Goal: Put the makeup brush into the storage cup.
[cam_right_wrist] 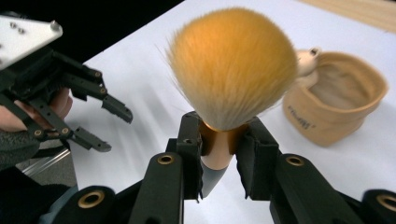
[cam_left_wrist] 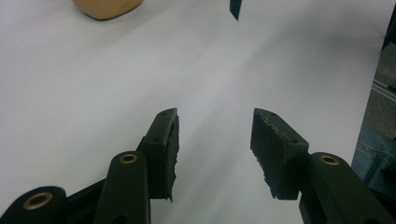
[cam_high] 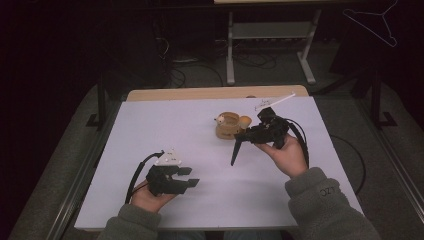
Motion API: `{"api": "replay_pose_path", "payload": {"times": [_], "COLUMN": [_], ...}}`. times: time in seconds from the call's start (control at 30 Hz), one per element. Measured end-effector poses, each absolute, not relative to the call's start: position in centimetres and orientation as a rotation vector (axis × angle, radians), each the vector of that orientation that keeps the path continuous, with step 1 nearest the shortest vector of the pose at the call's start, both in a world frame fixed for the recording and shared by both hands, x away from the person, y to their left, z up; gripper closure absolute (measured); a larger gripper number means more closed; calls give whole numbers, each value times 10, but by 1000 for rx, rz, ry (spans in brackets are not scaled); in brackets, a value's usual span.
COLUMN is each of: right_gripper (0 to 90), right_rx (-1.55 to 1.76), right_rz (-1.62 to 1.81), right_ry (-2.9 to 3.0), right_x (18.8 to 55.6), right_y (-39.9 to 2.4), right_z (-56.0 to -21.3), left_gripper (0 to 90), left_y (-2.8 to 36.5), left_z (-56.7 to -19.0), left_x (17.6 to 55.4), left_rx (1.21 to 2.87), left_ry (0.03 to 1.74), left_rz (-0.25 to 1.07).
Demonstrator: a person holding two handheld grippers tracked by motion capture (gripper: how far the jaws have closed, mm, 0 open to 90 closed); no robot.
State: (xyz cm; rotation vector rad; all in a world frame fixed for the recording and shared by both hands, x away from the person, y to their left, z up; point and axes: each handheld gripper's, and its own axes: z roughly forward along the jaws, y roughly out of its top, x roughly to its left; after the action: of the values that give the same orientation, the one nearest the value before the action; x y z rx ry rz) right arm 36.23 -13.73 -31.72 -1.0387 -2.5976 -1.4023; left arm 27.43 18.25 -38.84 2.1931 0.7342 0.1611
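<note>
Right gripper point(cam_right_wrist: 219, 163) clenched on the copper ferrule of the orange-bristled makeup brush point(cam_right_wrist: 232, 70), frame centre, bristles above the jaws. Left gripper point(cam_left_wrist: 215, 149) released, nothing between. Tan fabric pouch point(cam_right_wrist: 334, 105) right of the brush.

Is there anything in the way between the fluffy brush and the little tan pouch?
Nothing visible. The right tool grips the brush just beside the pouch, with bare white table between them.
</note>
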Motion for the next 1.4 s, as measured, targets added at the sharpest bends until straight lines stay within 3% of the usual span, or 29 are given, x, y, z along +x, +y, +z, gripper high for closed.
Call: {"api": "replay_pose_path", "payload": {"times": [0.9,1.4], "right_gripper": [713,712], "right_rx": [-1238,-1339], "right_rz": [-1489,-1514], "right_ry": [-2628,-2603], "right_x": [427,458], "right_y": [-149,-131], "right_z": [-244,-248], "left_gripper": [492,488], "left_y": [192,197], "left_z": [-394,-394], "left_x": [277,278], "left_rx": [2174,2153], "left_ry": [758,771], "left_rz": [161,167]}}
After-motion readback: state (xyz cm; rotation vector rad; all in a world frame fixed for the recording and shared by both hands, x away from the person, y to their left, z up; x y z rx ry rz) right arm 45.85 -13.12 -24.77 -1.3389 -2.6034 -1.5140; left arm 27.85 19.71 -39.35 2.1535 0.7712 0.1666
